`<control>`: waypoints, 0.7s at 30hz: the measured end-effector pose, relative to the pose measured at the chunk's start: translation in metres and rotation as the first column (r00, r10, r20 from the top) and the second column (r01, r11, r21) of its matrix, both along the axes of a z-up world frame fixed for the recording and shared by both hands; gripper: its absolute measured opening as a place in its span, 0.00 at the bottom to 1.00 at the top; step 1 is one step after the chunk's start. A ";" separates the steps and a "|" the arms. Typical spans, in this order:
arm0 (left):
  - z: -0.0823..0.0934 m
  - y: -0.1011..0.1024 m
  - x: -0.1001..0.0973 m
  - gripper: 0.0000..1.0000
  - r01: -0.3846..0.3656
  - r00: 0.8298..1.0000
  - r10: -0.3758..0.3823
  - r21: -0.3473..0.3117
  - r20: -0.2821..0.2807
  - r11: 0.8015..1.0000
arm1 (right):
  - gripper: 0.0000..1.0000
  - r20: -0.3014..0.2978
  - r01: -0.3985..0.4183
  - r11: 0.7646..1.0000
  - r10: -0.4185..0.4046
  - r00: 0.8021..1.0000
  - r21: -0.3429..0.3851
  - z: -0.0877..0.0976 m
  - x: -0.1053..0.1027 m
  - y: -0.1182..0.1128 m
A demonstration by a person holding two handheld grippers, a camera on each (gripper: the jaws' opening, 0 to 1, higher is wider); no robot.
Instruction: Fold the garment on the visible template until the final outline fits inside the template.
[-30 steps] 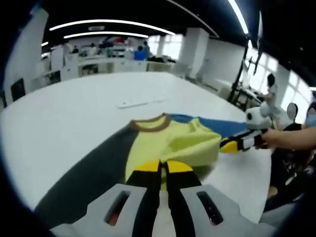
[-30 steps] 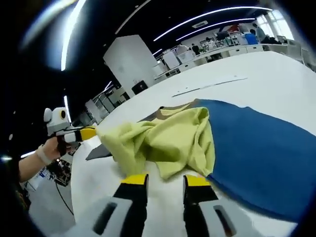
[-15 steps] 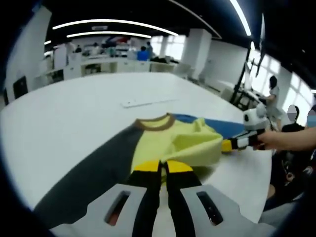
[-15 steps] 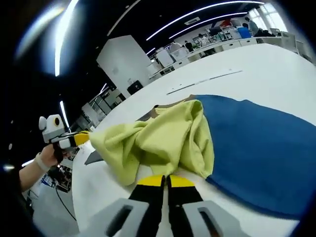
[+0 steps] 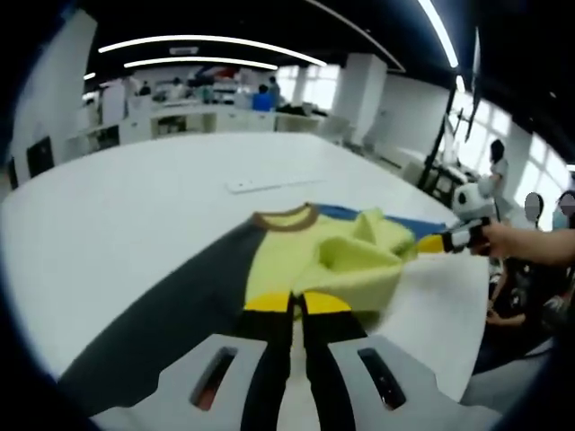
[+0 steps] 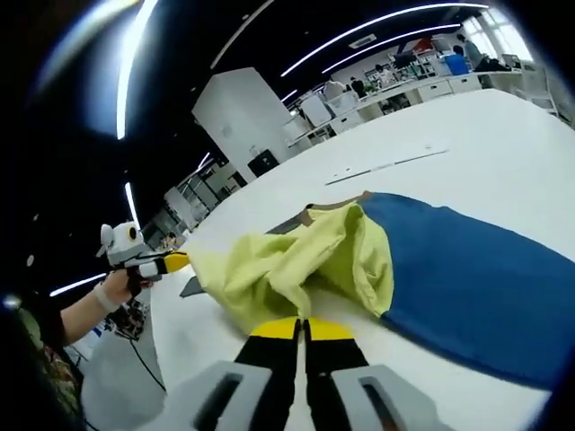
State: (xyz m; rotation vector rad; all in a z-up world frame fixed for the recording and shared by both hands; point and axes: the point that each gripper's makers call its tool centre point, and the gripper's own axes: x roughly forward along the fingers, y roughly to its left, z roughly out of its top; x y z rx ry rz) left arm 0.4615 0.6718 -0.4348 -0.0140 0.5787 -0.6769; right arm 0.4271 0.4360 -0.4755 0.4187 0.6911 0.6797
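White and smooth, the big rounded table [image 5: 135, 206] carries the garment [image 5: 296, 260] near its edge closest to me, and I see no template outline on it that I can make out. My left gripper [image 5: 297, 303] and right gripper [image 6: 303, 329] are each clenched on the bunched yellow hem, so I judge I should carry both corners level toward the brown ribbed collar [image 5: 286, 221] and lay them flat. Soft knit, with charcoal and blue sleeves spread flat.
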 end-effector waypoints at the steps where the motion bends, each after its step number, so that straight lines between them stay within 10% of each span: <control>1: 0.000 0.002 -0.004 0.00 -0.003 1.000 0.003 -0.002 -0.008 1.000 | 0.00 0.001 -0.006 1.000 0.006 1.000 -0.001 0.003 -0.005 -0.001; 21: -0.021 0.045 -0.083 0.00 -0.011 0.992 0.014 0.025 -0.122 1.000 | 0.00 -0.103 -0.044 0.999 0.043 0.994 -0.004 0.015 -0.095 -0.034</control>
